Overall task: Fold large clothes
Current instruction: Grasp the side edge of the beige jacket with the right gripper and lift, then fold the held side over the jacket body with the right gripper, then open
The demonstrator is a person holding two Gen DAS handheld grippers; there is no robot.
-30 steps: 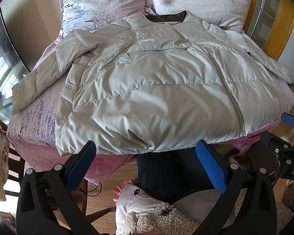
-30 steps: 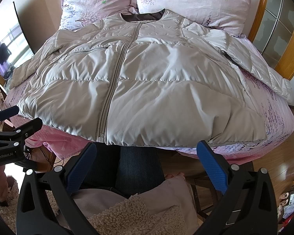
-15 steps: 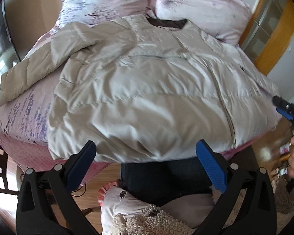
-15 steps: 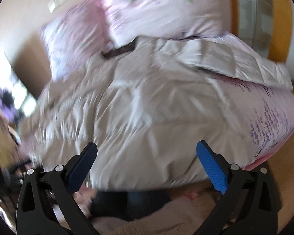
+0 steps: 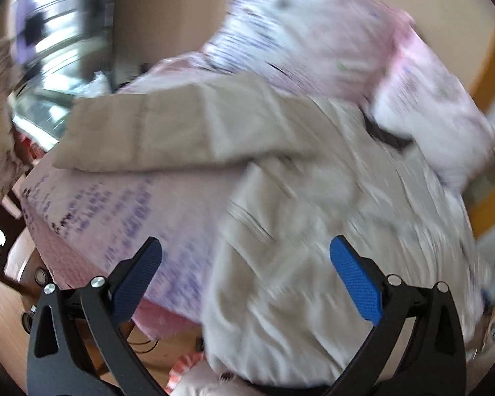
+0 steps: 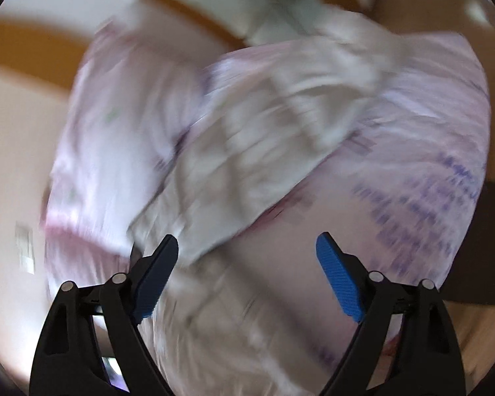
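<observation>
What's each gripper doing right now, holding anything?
Left gripper: open, empty, over the jacket on the bed.
Right gripper: jaws closing, still apart, gripping nothing.

Bright daylight, both fisheye views heavily motion-blurred, edges warped and dark.

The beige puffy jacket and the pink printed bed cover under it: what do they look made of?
The beige puffy jacket looks like a padded, quilted synthetic shell with a slight sheen: puffed panels between stitched seams and pale highlights, though blur softens this. The pink printed bed cover looks like matte woven fabric, perhaps cotton: no shine, purple print, soft drape over the edge. Neither fibre can be confirmed.
</observation>
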